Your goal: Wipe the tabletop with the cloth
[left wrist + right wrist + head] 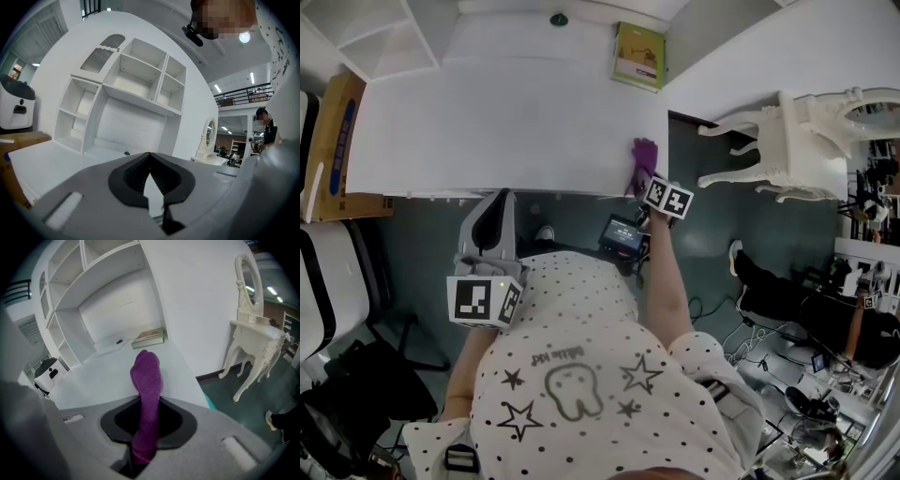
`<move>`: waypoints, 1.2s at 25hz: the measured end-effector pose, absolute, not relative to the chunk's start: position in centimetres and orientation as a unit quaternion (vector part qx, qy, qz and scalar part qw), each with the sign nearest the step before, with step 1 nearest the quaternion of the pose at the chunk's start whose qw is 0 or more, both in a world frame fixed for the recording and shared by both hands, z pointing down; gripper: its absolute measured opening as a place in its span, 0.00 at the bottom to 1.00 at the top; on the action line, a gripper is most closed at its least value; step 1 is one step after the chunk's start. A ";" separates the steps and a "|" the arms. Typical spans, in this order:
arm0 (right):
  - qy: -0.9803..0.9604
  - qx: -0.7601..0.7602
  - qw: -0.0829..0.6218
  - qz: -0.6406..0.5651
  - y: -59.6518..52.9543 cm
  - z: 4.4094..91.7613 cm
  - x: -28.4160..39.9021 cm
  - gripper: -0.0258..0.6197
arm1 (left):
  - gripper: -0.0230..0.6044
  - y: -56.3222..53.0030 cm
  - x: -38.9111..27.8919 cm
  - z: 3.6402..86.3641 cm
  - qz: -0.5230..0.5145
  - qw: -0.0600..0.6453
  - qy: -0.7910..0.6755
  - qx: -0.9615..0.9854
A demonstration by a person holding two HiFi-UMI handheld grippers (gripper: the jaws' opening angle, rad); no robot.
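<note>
one purple cloth (146,380) is pinched by its lower end in the right tongs (146,427), poking out over the near right corner of the white tabletop (506,122). the left tongs (151,183) sit off the front edge, tips pressed together on nothing. it looks soft, light and fuzzy, likelier to grip than slip, so a firm pinch on one bunched end seems right, leaving the free end to drag flat.

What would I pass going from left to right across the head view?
First the box → left gripper → cloth → dressing table.
</note>
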State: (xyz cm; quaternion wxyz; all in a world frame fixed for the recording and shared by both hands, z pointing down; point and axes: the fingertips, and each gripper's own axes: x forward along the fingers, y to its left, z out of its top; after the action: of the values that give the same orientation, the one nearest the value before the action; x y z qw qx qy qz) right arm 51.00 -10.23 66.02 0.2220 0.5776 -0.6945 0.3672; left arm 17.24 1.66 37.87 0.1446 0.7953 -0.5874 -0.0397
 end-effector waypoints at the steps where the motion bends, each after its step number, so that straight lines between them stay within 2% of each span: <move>1: -0.694 0.578 0.222 0.368 -10.2 66.1 51.1 0.15 | 0.04 1.6 17.3 37.9 -0.039 0.145 -0.587 0.795; 30: -0.693 0.580 0.221 0.367 -10.2 66.0 53.4 0.15 | 0.04 0.8 18.1 38.3 -0.035 0.154 -0.582 0.798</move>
State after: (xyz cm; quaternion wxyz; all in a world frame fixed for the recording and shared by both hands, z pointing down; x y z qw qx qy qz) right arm 53.44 -10.16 66.01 0.2208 0.5798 -0.6929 0.3674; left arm 18.12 0.80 38.35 0.1542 0.7977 -0.5820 -0.0348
